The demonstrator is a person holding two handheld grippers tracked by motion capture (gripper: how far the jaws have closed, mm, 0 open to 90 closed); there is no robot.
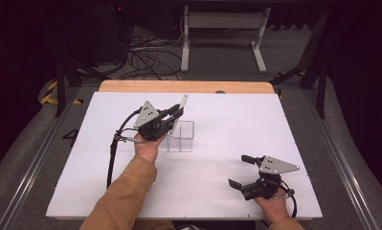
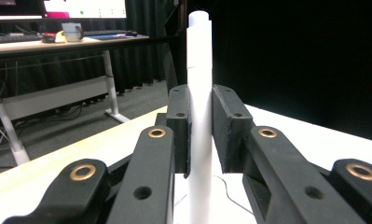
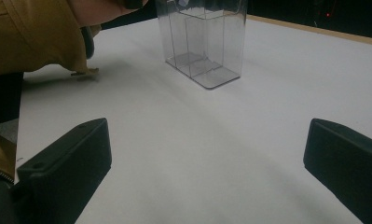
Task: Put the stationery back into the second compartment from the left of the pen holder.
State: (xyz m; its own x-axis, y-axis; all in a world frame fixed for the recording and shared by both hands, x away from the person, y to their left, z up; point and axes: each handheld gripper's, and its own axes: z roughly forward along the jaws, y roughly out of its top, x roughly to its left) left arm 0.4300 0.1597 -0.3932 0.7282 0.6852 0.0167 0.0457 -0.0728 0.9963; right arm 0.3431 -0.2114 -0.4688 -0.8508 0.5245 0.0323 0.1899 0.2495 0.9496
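My left gripper is shut on a white pen, held above the clear plastic box near the middle of the white table. In the left gripper view the pen stands upright between the two black pads, its tip rising above them. The box is transparent with inner dividers and looks empty. My right gripper rests near the table's front right, jaws wide open with nothing between them. Its fingers frame the bare tabletop in the right gripper view.
The white table surface has a wooden strip along its far edge. A tan sleeve reaches in at the left of the right gripper view. Beyond the table stand a white desk frame and floor cables.
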